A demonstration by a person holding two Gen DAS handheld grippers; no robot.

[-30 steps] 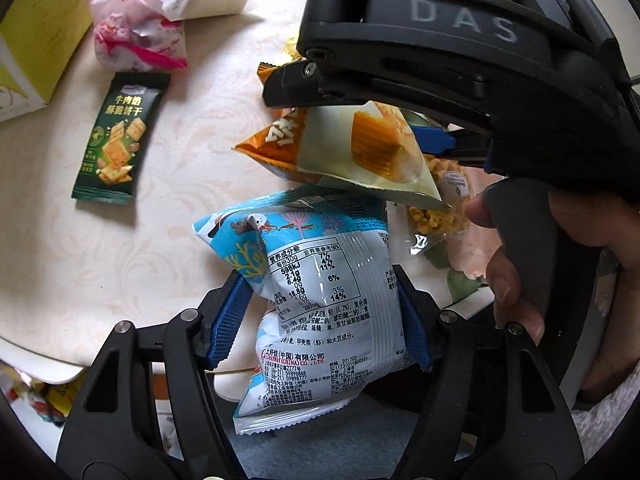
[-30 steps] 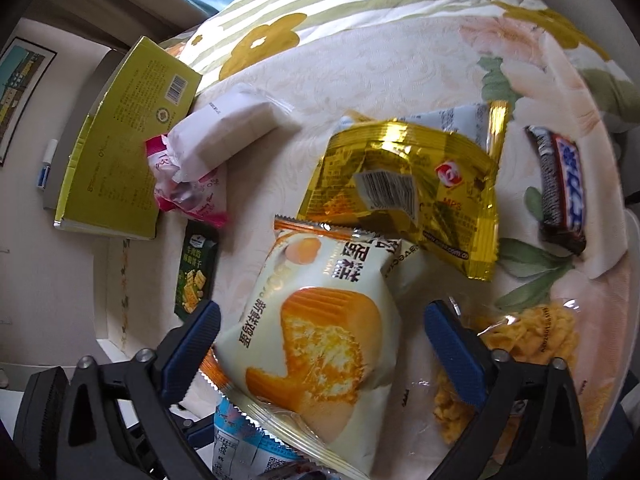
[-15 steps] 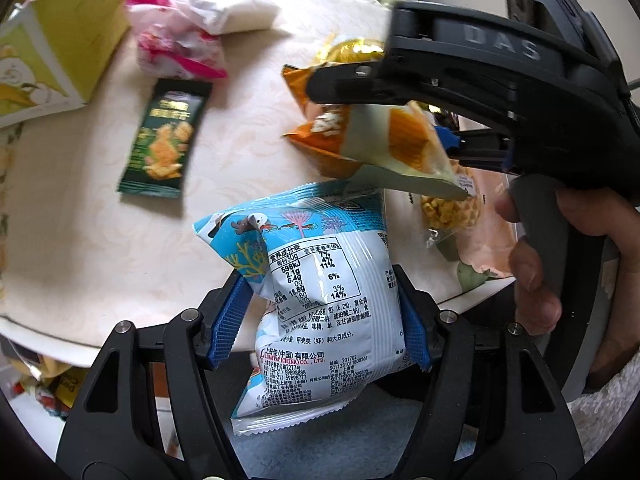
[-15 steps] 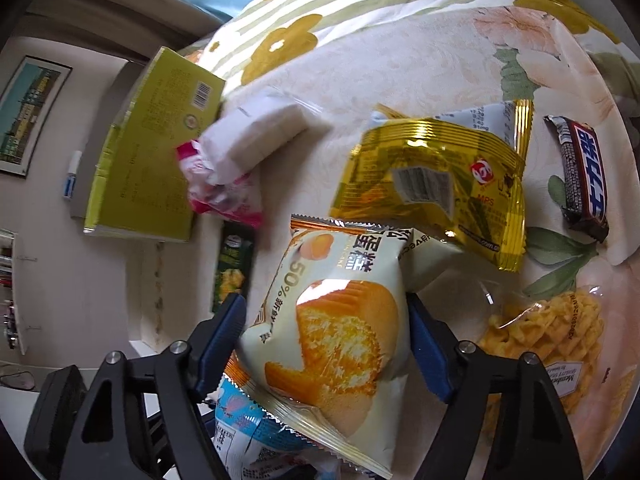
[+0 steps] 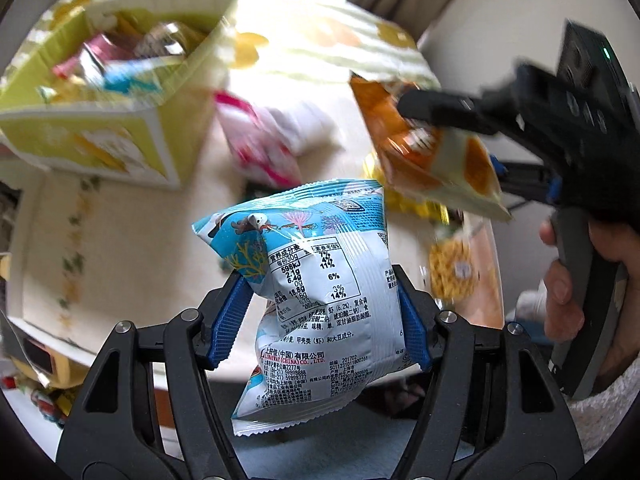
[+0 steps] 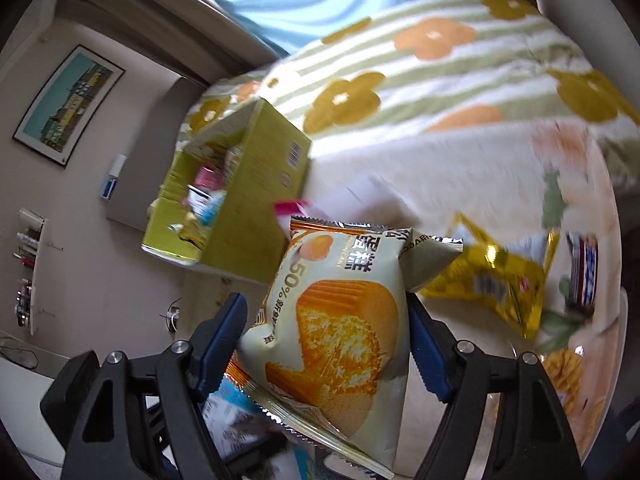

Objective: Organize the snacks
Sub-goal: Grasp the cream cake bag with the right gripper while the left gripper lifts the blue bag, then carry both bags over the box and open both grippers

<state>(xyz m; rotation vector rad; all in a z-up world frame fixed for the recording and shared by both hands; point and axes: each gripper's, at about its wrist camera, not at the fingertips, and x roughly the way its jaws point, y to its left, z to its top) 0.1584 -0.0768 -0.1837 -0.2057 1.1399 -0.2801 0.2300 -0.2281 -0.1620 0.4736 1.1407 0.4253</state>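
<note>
Pinching a blue snack bag (image 5: pixel 324 280) between its blue fingers (image 5: pixel 228 320), the left gripper (image 5: pixel 324 316) holds it above the table (image 5: pixel 132 240). The right gripper (image 6: pixel 324 344) clamps a cake packet (image 6: pixel 340 320) likewise, raised off the table. A green box (image 5: pixel 120 148) of snacks stands nearby, with a yellow bag (image 6: pixel 504 280) and a chocolate bar (image 6: pixel 582 276) lying on the table.

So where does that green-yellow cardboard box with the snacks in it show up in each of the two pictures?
Left wrist view: the box fills the upper left, open top showing wrappers.
Right wrist view: the same box sits left of centre, barcode side facing us.
Shared landmark: the flowered blanket behind it.
</note>
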